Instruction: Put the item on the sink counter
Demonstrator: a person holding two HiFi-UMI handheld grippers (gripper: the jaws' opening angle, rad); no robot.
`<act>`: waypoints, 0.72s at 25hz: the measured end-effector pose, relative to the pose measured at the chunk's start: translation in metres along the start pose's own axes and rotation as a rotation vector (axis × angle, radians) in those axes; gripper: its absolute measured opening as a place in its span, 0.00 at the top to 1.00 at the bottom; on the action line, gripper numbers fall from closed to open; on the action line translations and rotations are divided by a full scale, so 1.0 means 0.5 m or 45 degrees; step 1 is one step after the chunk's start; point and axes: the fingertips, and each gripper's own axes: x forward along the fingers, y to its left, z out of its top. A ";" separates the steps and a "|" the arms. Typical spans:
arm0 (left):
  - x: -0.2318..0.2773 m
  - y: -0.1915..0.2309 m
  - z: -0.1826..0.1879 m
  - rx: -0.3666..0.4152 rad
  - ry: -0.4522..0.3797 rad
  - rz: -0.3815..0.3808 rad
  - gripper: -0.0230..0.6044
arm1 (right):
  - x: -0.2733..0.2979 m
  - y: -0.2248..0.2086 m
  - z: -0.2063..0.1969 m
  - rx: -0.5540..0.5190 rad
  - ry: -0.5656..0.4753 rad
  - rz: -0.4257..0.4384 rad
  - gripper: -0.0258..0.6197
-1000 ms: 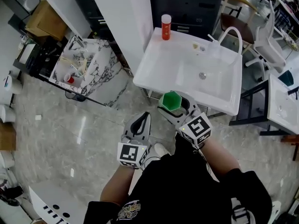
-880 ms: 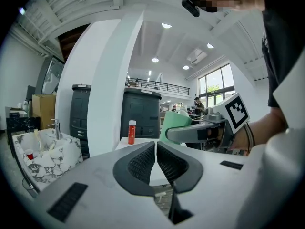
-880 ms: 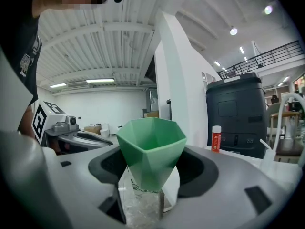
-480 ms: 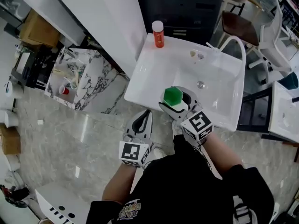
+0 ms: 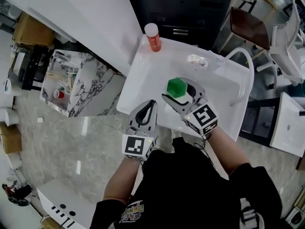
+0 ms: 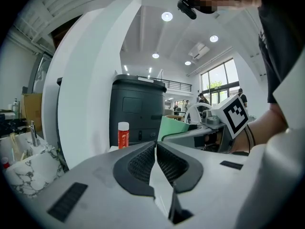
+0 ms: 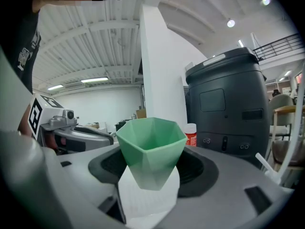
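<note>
A green faceted cup [image 5: 176, 86] stands upright between the pads of my right gripper [image 5: 179, 90], which is shut on it above the front part of the white sink counter [image 5: 136, 78]. In the right gripper view the cup [image 7: 151, 147] fills the middle, gripped at its lower half by the right gripper [image 7: 151, 178]. My left gripper [image 5: 146, 114] hangs over the counter's front edge, left of the cup, jaws shut with nothing in them. The left gripper view shows the left gripper [image 6: 156, 152] with its pads touching, and the cup [image 6: 174, 128] to its right.
An orange bottle with a white cap [image 5: 152, 37] stands at the counter's back left corner. A curved white faucet [image 5: 242, 73] rises at the right, with a small white object [image 5: 196, 59] behind the basin. A marble-patterned bin [image 5: 71, 82] sits on the floor left; a dark cabinet [image 5: 186, 6] is behind.
My right gripper has carried the green cup forward from the counter's front edge to above the sink. The left gripper has come up to the front edge, still shut.
</note>
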 end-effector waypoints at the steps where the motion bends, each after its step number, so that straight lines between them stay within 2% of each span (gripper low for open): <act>1: 0.015 0.000 0.003 0.000 0.000 0.000 0.93 | 0.003 -0.014 0.000 -0.004 -0.003 -0.006 0.41; 8: 0.096 -0.004 0.011 0.002 0.016 -0.046 0.93 | 0.039 -0.102 -0.015 -0.016 0.006 -0.073 0.41; 18: 0.145 0.031 -0.006 0.029 0.076 -0.147 0.92 | 0.115 -0.203 -0.068 0.013 0.044 -0.204 0.41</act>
